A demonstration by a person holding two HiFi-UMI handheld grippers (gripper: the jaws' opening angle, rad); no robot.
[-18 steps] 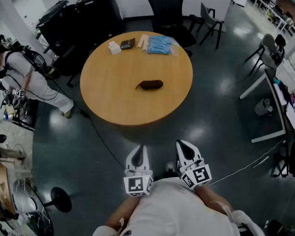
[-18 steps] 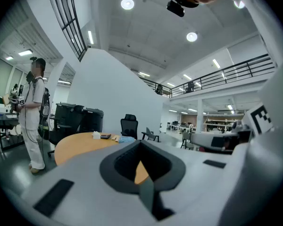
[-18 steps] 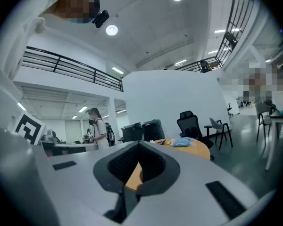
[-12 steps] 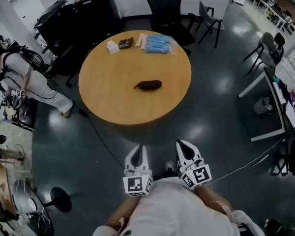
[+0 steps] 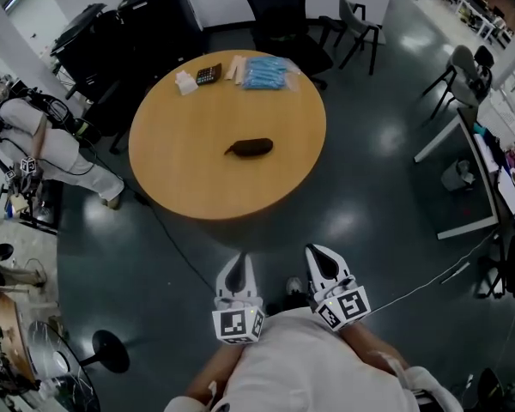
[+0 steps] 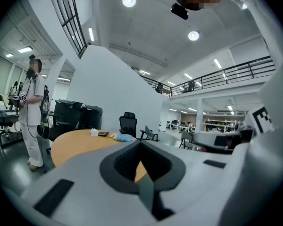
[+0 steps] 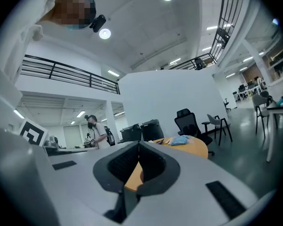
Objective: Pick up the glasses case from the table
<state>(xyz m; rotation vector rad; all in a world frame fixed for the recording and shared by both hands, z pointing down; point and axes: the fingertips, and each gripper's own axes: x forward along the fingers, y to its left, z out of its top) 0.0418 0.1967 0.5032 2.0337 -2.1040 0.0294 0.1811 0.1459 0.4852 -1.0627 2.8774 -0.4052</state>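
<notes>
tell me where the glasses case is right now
In the head view the glasses case lies alone near the middle of the round table, nearer the camera than the blue packet and calculator at its far edge.

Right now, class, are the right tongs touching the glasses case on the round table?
Apart. Head view: the glasses case lies on the table, while the right tongs hang over floor, short of its near edge.

At the far edge of the table (image 5: 189, 174) lie a white box (image 5: 184, 82), a calculator (image 5: 209, 74) and a blue packet (image 5: 266, 73); a black office chair (image 5: 279, 11) stands behind.
</notes>
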